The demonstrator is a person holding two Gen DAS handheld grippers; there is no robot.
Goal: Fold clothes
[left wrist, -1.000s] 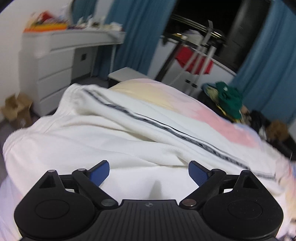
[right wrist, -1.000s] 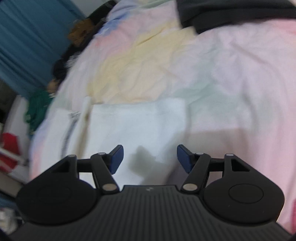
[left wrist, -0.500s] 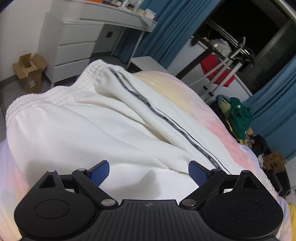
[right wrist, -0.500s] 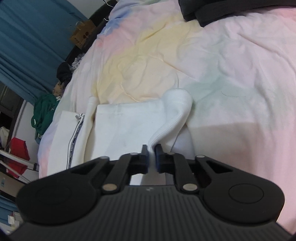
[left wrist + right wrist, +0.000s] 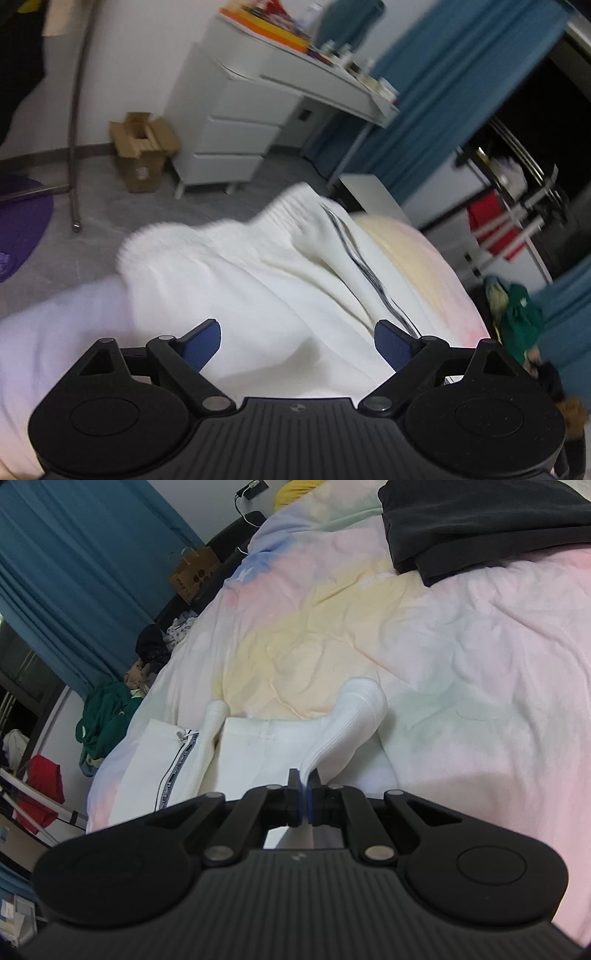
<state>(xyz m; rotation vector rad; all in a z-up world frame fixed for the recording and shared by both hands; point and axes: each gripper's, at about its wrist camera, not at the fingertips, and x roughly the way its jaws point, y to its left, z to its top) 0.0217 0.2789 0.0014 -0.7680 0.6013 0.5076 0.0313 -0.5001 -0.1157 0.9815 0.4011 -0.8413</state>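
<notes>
- We held the right gripper [image 5: 304, 794] with its jaws together, clamped on a ribbed cuff [image 5: 364, 701] of the white trousers [image 5: 258, 746]; the cuff stood raised off the bed [image 5: 461, 646], while the rest of that leg lay flat.
- We held the left gripper [image 5: 297, 341] with its jaws wide apart and nothing between them, just above the trousers' waist end [image 5: 236, 266], which reached the bed's edge near the floor [image 5: 92, 206].
- The trousers lay lengthwise on the bed, one leg over the other, the striped side seam [image 5: 177, 764] showing.
- We judged the lengthwise fold done and the crosswise fold only begun: the cuff was lifted but not yet carried to the waistband.
- A dark garment [image 5: 480, 520] lay at the far end of the bed; we could not tell whether it was folded.
</notes>
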